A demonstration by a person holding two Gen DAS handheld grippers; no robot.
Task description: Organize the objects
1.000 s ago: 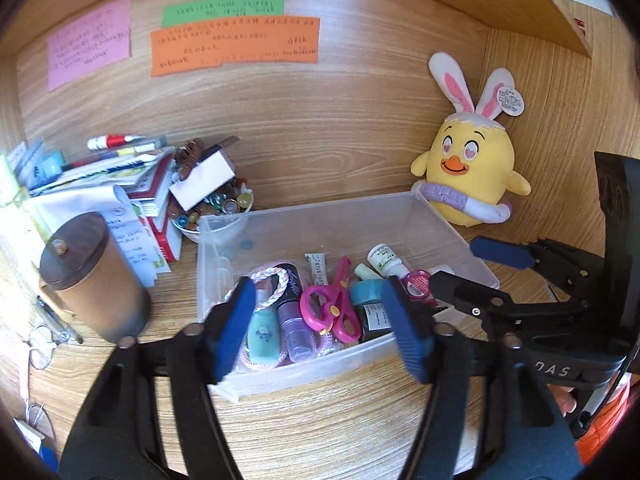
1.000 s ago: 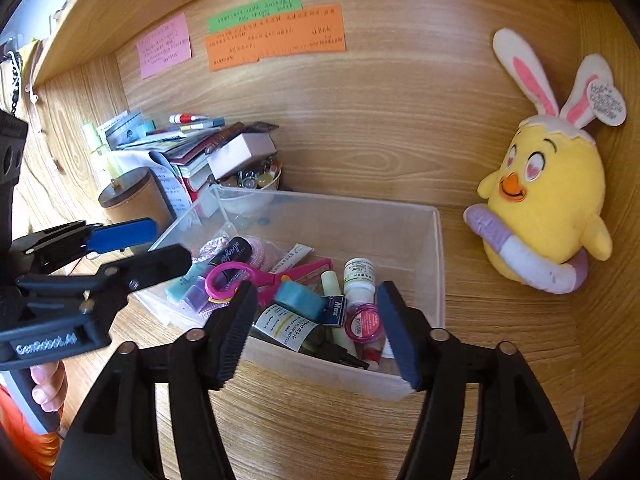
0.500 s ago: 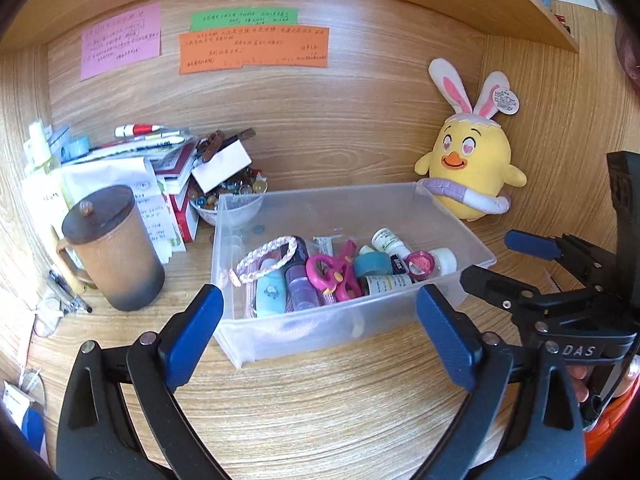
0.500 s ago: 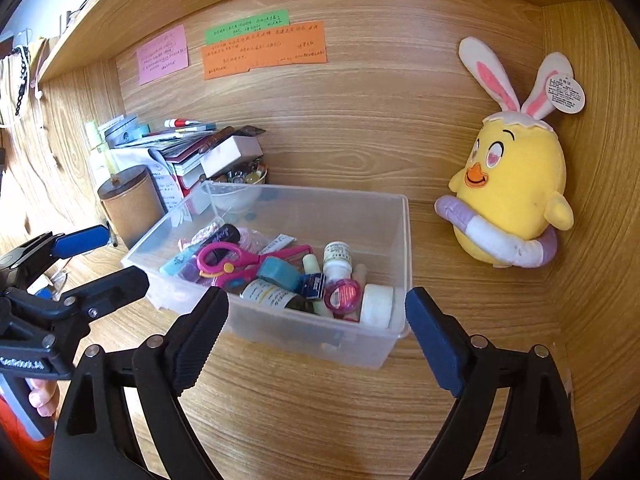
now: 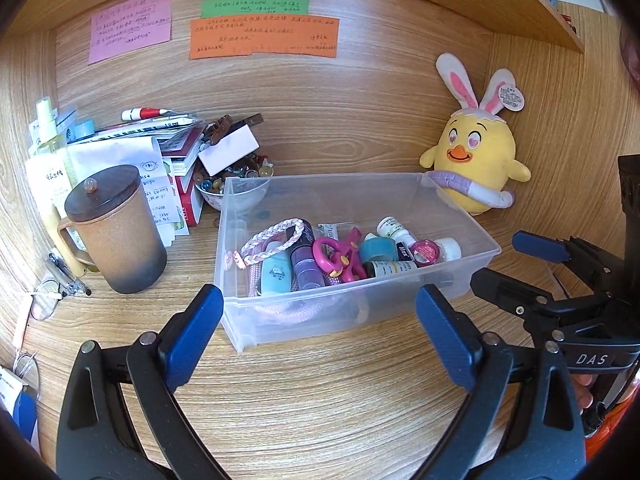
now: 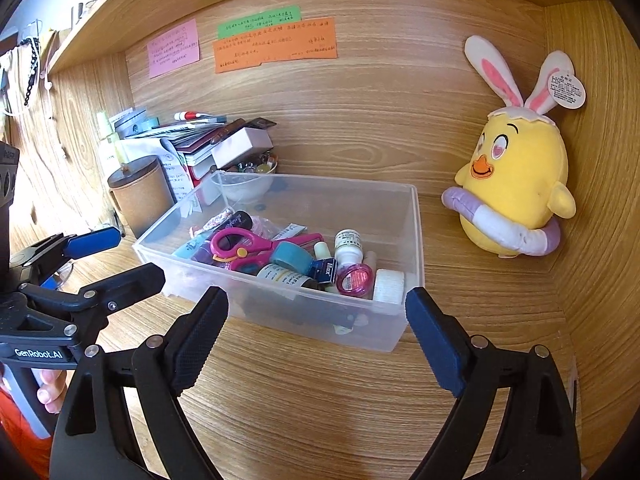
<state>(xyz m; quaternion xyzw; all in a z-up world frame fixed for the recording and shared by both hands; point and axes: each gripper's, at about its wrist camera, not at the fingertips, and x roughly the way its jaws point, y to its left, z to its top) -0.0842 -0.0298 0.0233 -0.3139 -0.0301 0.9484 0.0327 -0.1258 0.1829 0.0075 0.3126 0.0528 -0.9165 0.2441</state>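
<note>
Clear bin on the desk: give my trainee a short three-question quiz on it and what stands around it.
1. True or false: the pink scissors lie inside the bin.
2. What stands at the bin's left end in the left wrist view? A) brown lidded mug B) plush chick C) a laptop
3. Are the left gripper and right gripper gripping the bin, or open and short of it?

Key:
1. True.
2. A; the chick sits at the right end.
3. Both open, empty, on the near side of the bin.
</note>
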